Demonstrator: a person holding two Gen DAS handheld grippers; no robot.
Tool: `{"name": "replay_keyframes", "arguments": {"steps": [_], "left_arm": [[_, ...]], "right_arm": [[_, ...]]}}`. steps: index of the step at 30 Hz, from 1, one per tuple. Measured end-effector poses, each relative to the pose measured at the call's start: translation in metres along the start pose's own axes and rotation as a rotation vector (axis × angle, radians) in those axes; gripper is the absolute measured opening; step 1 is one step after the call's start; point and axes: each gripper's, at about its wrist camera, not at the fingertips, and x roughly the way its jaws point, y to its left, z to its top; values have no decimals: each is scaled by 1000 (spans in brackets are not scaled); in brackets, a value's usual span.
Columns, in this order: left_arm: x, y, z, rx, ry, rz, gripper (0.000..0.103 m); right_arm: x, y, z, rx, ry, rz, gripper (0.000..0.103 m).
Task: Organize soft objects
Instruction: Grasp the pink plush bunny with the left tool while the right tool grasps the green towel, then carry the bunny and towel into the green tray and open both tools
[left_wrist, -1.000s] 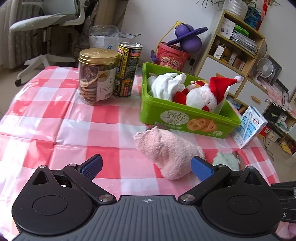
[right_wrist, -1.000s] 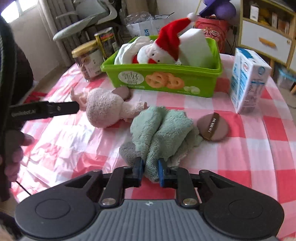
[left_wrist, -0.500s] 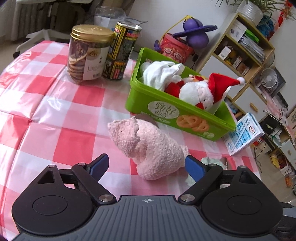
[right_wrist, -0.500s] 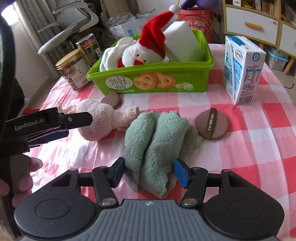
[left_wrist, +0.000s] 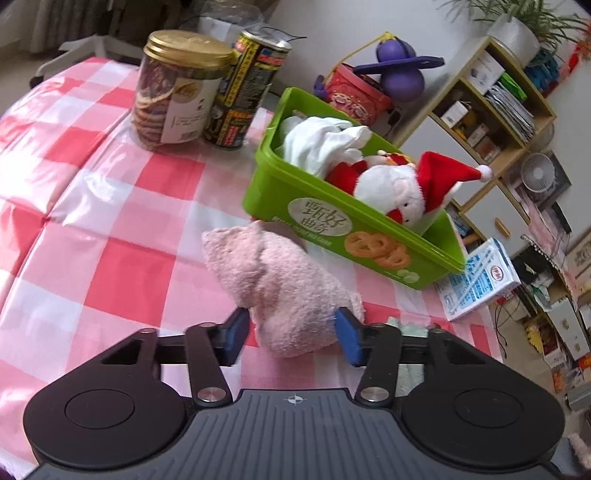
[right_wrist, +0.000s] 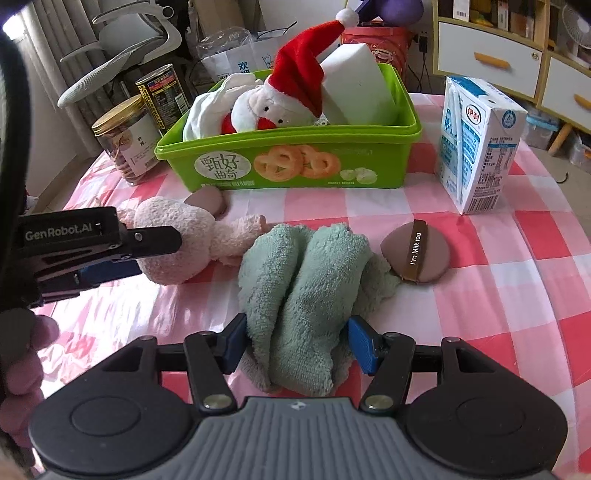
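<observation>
Our left gripper (left_wrist: 291, 334) has just been closing, its blue pads pressing both sides of the fluffy pink plush toy (left_wrist: 284, 291) lying ahead of it. Our right gripper (right_wrist: 295, 341) stands half-open astride the rumpled green terry towel (right_wrist: 310, 295), pads touching its sides, and the green plastic cookie tub (right_wrist: 295, 162) sits beyond both.

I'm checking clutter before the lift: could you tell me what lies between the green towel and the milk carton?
In the right wrist view, a brown round puff lies between the green towel and the milk carton, touching the towel's edge, apart from the carton.
</observation>
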Motion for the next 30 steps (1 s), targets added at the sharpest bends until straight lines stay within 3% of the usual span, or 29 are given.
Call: {"name": "replay_keyframes", "arguments": {"steps": [5, 10, 17, 30], "left_arm": [[-5, 1, 1, 19, 2, 0, 37], [-12, 6, 3, 33, 15, 6, 35], [-30, 13, 6, 71, 18, 5, 24], [-59, 15, 17, 78, -26, -60, 19]], "right_arm": [[0, 0, 3, 5, 20, 34, 14], [-2, 2, 5, -12, 26, 53, 1], [-12, 1, 10, 1, 1, 91, 0], [-39, -4, 24, 111, -74, 213, 0]]}}
